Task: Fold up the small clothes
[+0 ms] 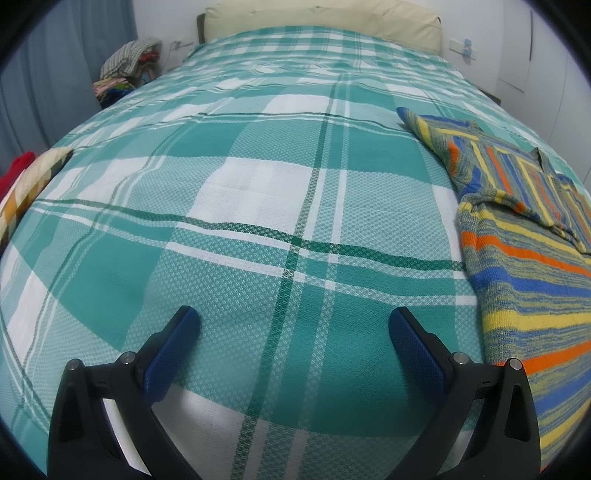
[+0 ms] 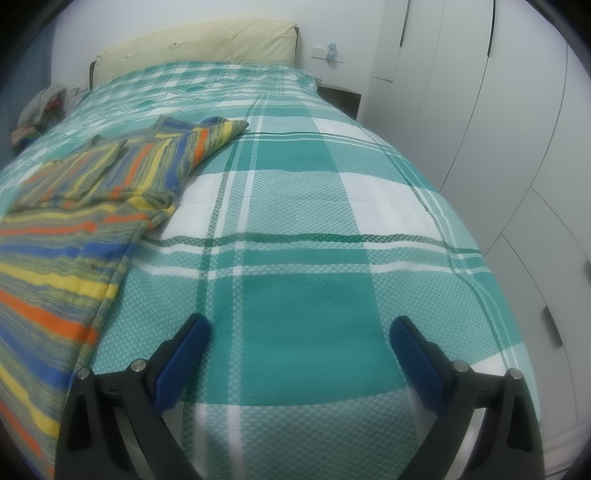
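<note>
A small knitted sweater [image 1: 524,258] with orange, blue, yellow and grey-green stripes lies flat on the bed, at the right edge of the left wrist view. In the right wrist view the same sweater [image 2: 74,206] fills the left side, one sleeve reaching toward the headboard. My left gripper [image 1: 293,321] is open above bare bedspread, left of the sweater, nothing between its blue pads [image 1: 173,354]. My right gripper [image 2: 299,328] is open too, over bedspread just right of the sweater's hem edge, holding nothing.
The bed wears a teal and white plaid spread [image 1: 258,206] with a cream headboard [image 1: 325,18]. A pile of clothes [image 1: 129,62] sits beside the bed at far left. More fabric [image 1: 26,184] lies at the left edge. White wardrobe doors [image 2: 498,129] stand right.
</note>
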Motion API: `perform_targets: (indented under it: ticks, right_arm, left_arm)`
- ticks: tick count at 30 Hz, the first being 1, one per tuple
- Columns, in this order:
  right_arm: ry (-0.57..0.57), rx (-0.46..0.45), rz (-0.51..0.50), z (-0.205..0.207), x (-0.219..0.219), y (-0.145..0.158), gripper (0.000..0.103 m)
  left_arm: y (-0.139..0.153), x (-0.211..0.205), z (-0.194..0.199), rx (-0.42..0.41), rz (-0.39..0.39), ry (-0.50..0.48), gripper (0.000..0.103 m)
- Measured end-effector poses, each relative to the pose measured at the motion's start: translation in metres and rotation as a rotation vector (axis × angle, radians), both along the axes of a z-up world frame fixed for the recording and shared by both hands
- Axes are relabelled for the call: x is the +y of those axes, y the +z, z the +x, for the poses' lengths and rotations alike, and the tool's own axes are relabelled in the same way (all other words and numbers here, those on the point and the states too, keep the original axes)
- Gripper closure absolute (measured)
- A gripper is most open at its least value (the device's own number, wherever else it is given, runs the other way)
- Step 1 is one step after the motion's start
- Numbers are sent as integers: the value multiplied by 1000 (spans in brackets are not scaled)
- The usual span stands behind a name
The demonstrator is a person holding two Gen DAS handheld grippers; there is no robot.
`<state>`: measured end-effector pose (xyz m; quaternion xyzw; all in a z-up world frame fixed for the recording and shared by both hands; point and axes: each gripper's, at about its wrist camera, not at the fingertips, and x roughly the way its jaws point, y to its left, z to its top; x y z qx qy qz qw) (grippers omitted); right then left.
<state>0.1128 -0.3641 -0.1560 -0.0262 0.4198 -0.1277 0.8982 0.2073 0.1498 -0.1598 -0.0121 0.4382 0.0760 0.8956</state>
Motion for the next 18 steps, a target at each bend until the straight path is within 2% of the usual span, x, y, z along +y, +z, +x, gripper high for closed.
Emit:
perform_targets:
  ticks: [18]
  right_arm:
    - [1, 0, 1, 0, 0, 0, 5]
  left_arm:
    - [-1, 1, -1, 9, 7, 4, 0]
